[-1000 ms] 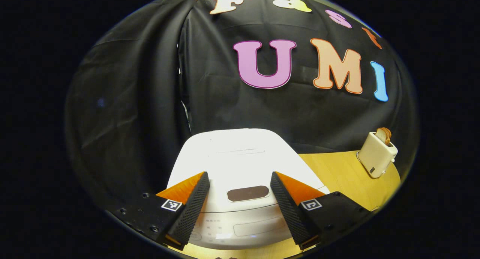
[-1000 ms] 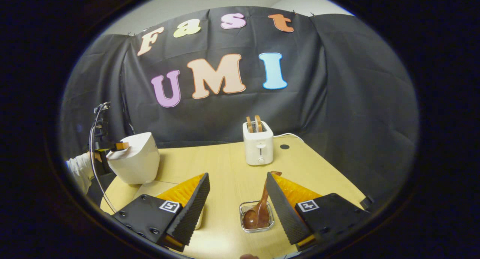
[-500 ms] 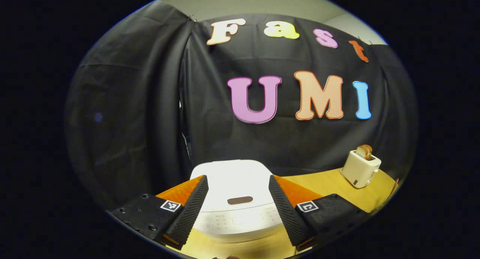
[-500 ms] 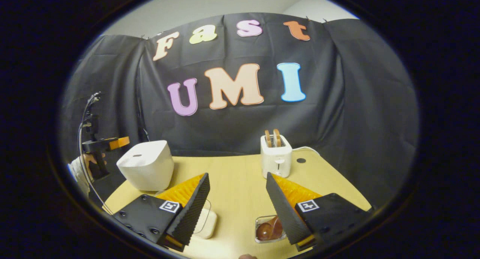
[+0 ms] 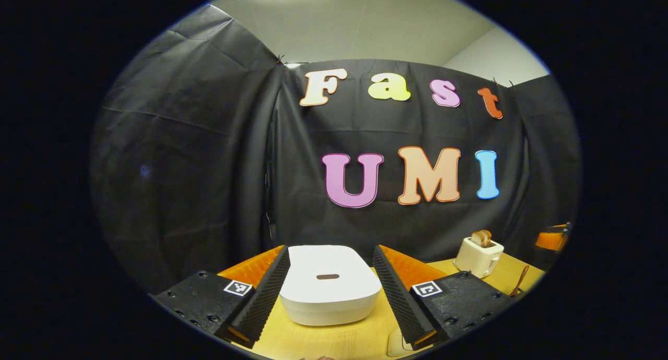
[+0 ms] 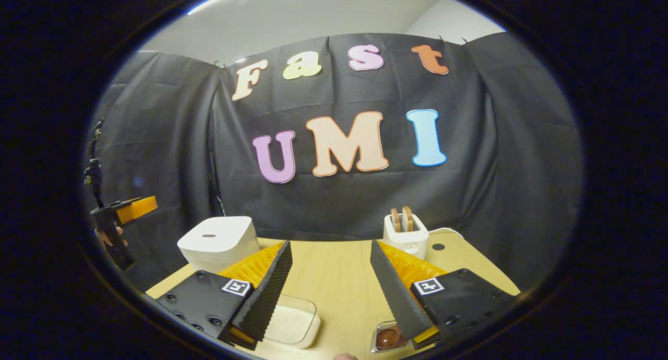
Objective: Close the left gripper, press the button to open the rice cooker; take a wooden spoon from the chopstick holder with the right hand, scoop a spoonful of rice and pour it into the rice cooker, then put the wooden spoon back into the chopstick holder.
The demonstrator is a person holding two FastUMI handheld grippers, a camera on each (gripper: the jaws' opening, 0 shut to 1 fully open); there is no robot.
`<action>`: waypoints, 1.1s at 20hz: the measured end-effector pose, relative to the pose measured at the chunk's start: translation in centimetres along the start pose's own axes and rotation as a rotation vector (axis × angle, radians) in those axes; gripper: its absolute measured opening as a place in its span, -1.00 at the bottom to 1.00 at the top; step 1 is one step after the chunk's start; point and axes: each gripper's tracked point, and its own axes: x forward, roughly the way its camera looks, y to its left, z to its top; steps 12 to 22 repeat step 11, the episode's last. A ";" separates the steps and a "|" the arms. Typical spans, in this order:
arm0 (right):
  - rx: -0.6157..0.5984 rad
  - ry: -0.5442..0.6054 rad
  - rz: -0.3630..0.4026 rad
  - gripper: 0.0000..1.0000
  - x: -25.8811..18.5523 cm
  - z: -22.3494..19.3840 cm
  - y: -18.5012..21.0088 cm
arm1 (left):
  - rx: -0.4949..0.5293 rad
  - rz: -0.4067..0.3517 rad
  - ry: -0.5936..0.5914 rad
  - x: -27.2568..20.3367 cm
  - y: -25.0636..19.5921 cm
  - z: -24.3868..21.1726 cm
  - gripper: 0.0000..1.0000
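rice cooker point(image 5: 330, 284) lid down, now farther from our left claw point(image 5: 330, 289), which has pulled back wide and empty. right claw point(image 6: 331, 292) also wide, empty, raised off the wooden spoon point(image 6: 389, 338) in its holder. button press looks undone.

Smooth white plastic rice cooker point(image 5: 330, 284), pale wood table point(image 6: 334, 276).

The wooden spoon point(image 6: 389, 338) at 6 o'clock in the right gripper view is partly hidden behind a finger point(image 6: 394, 292). The clear dish point(image 6: 289, 324) is cut off low down.
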 end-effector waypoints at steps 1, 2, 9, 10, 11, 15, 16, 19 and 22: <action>0.000 -0.015 -0.003 0.90 -0.1 0.2 0.2 | 0.010 -0.012 -0.003 -0.6 -0.6 0.1 0.89; -0.007 -0.033 -0.010 0.90 -0.2 0.4 0.3 | 0.019 -0.019 -0.004 -1.2 -1.0 0.2 0.89; -0.022 -0.105 -0.025 0.90 -1.6 1.2 0.7 | 0.049 -0.054 -0.031 -4.0 -3.4 1.2 0.89; -0.018 -0.107 -0.026 0.90 -1.6 1.3 0.7 | 0.043 -0.056 -0.032 -4.3 -3.6 1.3 0.89; -0.016 -0.114 -0.029 0.90 -1.7 1.6 0.6 | 0.036 -0.056 -0.032 -4.3 -3.6 1.4 0.89; -0.016 -0.114 -0.029 0.90 -1.7 1.6 0.6 | 0.036 -0.056 -0.032 -4.3 -3.6 1.4 0.89; -0.016 -0.114 -0.029 0.90 -1.7 1.6 0.6 | 0.036 -0.056 -0.032 -4.3 -3.6 1.4 0.89; -0.016 -0.114 -0.029 0.90 -1.7 1.6 0.6 | 0.036 -0.056 -0.032 -4.3 -3.6 1.4 0.89; -0.016 -0.114 -0.029 0.90 -1.7 1.6 0.6 | 0.036 -0.056 -0.032 -4.3 -3.6 1.4 0.89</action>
